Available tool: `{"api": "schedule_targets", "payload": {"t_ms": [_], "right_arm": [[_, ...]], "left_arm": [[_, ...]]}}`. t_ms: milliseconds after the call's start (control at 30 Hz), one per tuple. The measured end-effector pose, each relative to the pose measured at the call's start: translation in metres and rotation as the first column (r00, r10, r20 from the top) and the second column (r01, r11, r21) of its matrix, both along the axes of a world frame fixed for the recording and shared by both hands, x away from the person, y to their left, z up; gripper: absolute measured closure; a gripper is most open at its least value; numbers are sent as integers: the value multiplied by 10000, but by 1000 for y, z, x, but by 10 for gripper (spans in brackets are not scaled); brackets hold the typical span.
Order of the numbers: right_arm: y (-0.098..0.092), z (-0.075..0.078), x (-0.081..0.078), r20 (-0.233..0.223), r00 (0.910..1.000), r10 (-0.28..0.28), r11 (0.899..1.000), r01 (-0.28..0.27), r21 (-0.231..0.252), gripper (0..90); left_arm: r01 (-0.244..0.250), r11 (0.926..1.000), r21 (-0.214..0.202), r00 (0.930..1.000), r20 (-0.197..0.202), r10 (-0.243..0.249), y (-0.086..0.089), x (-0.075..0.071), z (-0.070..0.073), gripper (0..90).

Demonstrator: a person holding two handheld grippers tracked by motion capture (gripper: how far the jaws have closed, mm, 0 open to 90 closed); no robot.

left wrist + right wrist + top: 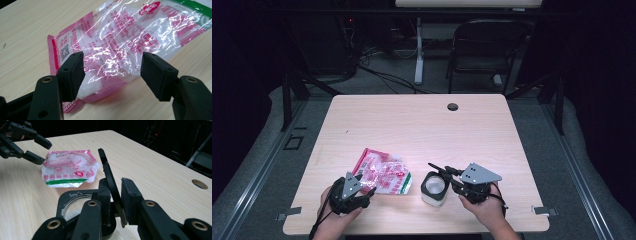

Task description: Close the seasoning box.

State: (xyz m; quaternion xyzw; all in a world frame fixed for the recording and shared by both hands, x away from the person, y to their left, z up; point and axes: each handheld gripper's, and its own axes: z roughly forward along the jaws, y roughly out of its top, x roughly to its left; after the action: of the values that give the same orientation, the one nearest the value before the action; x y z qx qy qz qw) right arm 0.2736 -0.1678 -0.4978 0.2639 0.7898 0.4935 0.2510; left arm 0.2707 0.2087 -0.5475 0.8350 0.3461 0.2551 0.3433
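A: Pink-and-clear bag (383,176) lay crumpled on the table (422,125), near the person's edge, left of centre. White grains showed through the film in the left gripper view.

B: Left tongs (112,72)?

A: Jaws stood apart, one on each side of the bag's near end. The left pad (72,72) sat close against the film; whether it touched, I could not tell. The right pad stood clear of the bag. Nothing pinched.

B: And the right side?

A: Right tongs (117,202) held a flat black lid (110,182) on edge between the pads, tilted up and away. Jaws were narrowly apart with the lid in the gap; a sliver of space showed on one side, so I could not say the pads were pressing.

B: Where did that sit on the table?

A: Just over a small jar (434,188), black-rimmed with a pale body, mouth uncovered, something white inside. The jar stood just right of the bag, not touching it, near the front edge. In the high view both hands came in from the bottom, left hand (337,215) behind the bag, right hand (484,207) just right of the jar.
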Motion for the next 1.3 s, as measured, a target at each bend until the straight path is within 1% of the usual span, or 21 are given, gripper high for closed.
{"api": "schedule_targets", "payload": {"t_ms": [167, 233, 300, 400, 533, 600, 667, 700, 767, 900, 967, 1000, 1033, 1167, 1200, 1300], "right_arm": [[1, 0, -2, 16, 10000, 55, 9999, -55, -87, 763], [2, 0, -2, 27, 10000, 90, 10000, -89, -18, 756], [3, -1, -2, 40, 9999, 114, 9998, -114, -134, 750], [5, -1, -3, 46, 9998, 191, 9997, -191, -142, 741], [6, -2, -4, 62, 9997, 229, 9994, -227, -279, 721], [8, -3, -5, 14, 9995, 317, 9993, -317, -205, 708], [9, -3, -5, -11, 9993, 365, 9989, -365, -284, 694], [9, -4, -5, -35, 9992, 402, 9989, -403, -223, 687], [11, -5, -6, -83, 9990, 432, 9987, -434, -281, 674], [13, -7, -7, -117, 9986, 507, 9984, -510, -225, 649], [13, -8, -7, -156, 9984, 536, 9980, -541, -314, 634], [14, -9, -7, -161, 9983, 569, 9980, -572, -251, 628], [14, -9, -7, -150, 9982, 587, 9976, -592, -353, 623], [16, -11, -9, -67, 9981, 607, 9968, -609, -515, 610], [16, -11, -10, -33, 9982, 593, 9963, -594, -627, 609], [17, -11, -11, 20, 9982, 603, 9958, -600, -698, 602]], "left_arm": [[47, 10000, 56, 10000, 20, -47, 0, 1, 0, 356], [53, 10000, 63, 10000, 26, -54, 0, 1, 0, 356], [52, 10000, 66, 10000, 32, -53, 0, 1, 0, 356], [52, 10000, 57, 10000, 34, -53, 0, 1, 0, 356], [55, 10000, 44, 10000, 52, -55, 0, 1, 0, 356], [57, 10000, 53, 10000, 60, -57, 0, 1, 0, 356], [64, 10000, 50, 10000, 59, -65, 0, 1, 0, 356], [64, 10000, 45, 10000, 58, -64, 0, 1, 0, 356], [44, 10000, 25, 10000, 55, -44, 0, 1, 0, 356], [70, 10000, 53, 10000, 60, -71, -1, 2, 0, 356], [103, 9999, 66, 9999, 47, -103, -1, 2, 0, 356], [141, 9999, 100, 9999, 63, -141, -1, 2, 0, 356], [142, 9999, 96, 9999, 65, -143, -1, 3, 0, 356], [138, 9999, 80, 9999, 63, -139, -1, 4, 0, 356], [136, 9999, 75, 9999, 68, -137, -2, 4, 0, 356], [132, 9999, 73, 9999, 57, -132, -2, 4, -1, 356]]}}
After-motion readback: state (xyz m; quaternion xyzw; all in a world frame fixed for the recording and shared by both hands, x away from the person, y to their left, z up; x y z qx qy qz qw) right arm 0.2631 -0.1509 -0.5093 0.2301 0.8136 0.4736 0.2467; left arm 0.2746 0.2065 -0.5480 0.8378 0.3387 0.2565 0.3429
